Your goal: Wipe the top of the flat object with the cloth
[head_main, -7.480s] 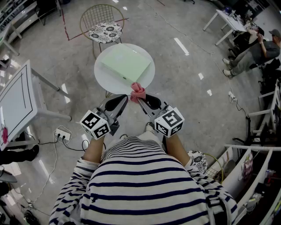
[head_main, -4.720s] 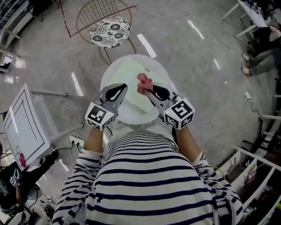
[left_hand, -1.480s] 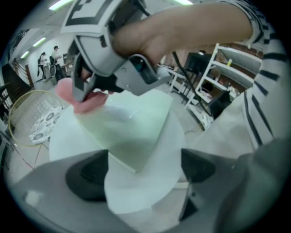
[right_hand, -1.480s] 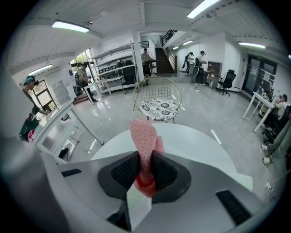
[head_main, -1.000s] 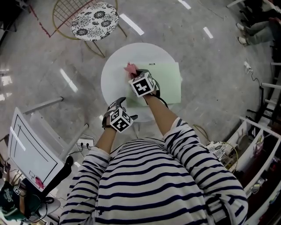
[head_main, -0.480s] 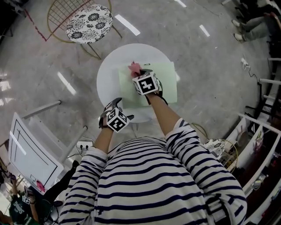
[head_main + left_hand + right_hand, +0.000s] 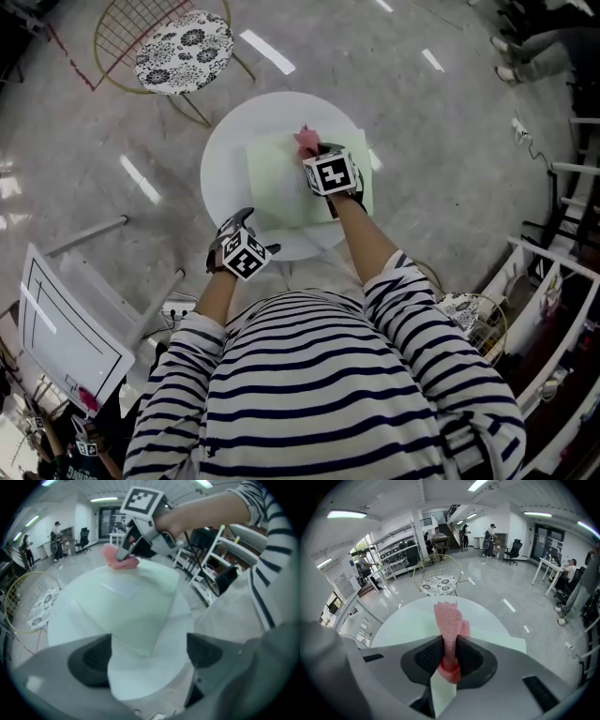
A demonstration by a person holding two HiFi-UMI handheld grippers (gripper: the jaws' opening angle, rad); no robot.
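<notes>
A pale green flat board (image 7: 281,187) lies on a round white table (image 7: 225,150). My right gripper (image 7: 315,152) is shut on a pink mesh cloth (image 7: 306,140) and presses it on the board's far edge, right of middle. In the right gripper view the cloth (image 7: 449,618) stands up between the shut jaws of that gripper (image 7: 449,656). The left gripper (image 7: 234,228) hovers by the table's near-left rim. Its jaws stand wide apart in its own view (image 7: 147,656) with nothing between them; beyond them are the board (image 7: 131,606) and the cloth (image 7: 119,560).
A gold wire chair with a flowered cushion (image 7: 183,52) stands beyond the table. A white desk (image 7: 66,328) is at the left and white racks (image 7: 553,281) at the right. A power strip (image 7: 178,307) lies on the floor near the table's foot. People stand far off in the hall.
The right gripper has carried the pink cloth rightward along the board's far edge, from its far-left corner. The left gripper has stayed by the table's near-left rim.
</notes>
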